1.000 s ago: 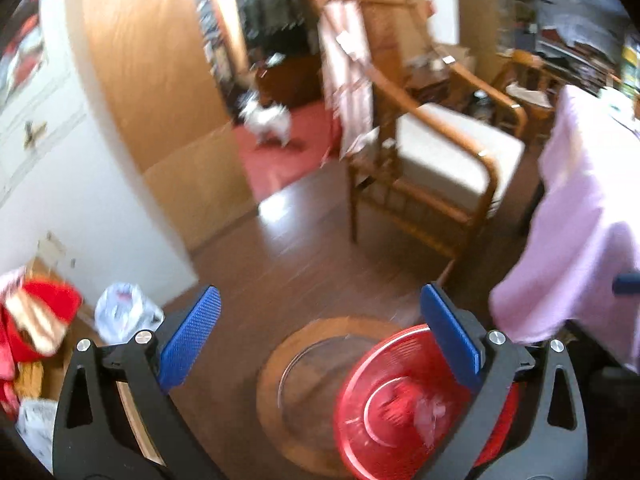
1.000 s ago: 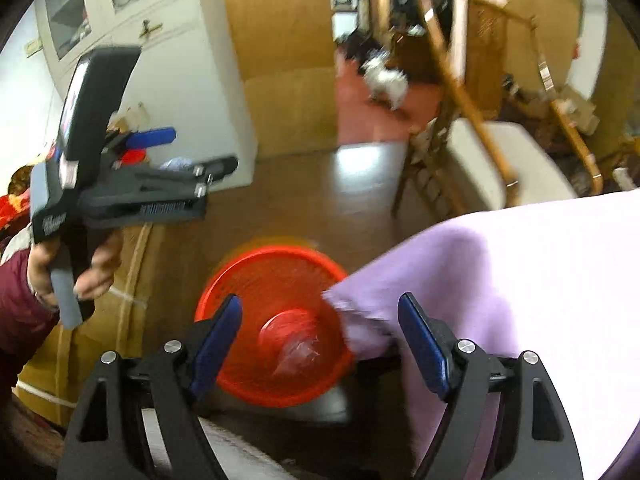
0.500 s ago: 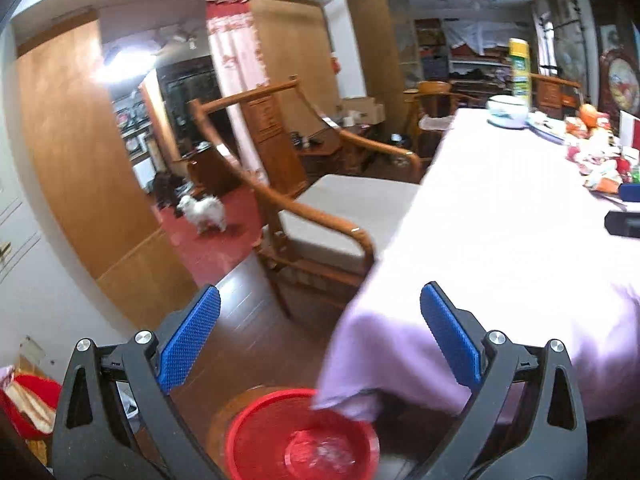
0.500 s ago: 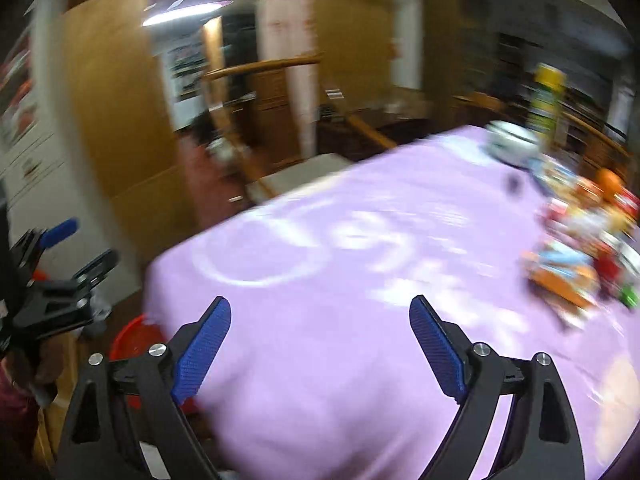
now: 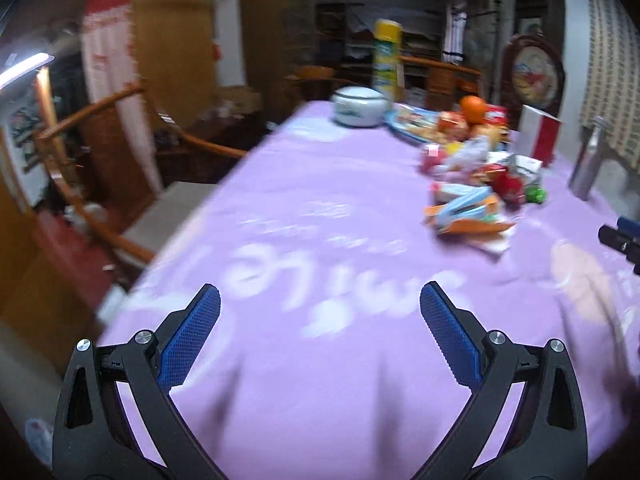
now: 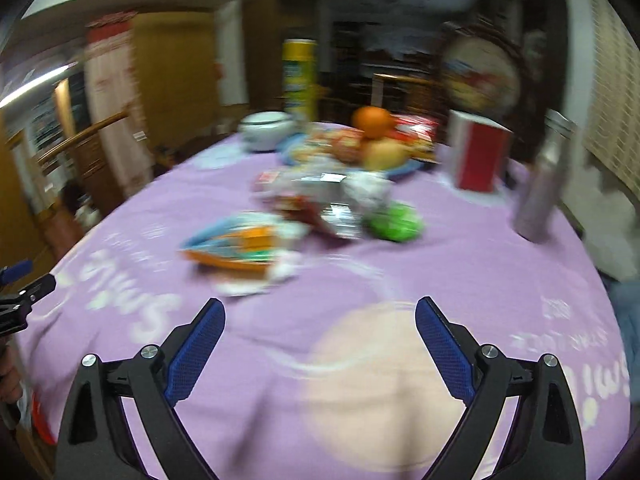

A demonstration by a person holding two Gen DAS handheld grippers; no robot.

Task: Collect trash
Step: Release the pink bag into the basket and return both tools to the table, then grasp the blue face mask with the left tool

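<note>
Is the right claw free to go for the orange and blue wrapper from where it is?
Probably yes. The right claw is open and empty, with only bare purple cloth between it and the wrapper. The wrapper lies ahead and to its left, nearest of the litter; the picture is blurred.

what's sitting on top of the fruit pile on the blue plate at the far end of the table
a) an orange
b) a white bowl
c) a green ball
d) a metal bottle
a: the orange tops the fruit heaped on the blue plate; the green ball, metal bottle and white bowl each stand apart on the purple tablecloth.
</note>
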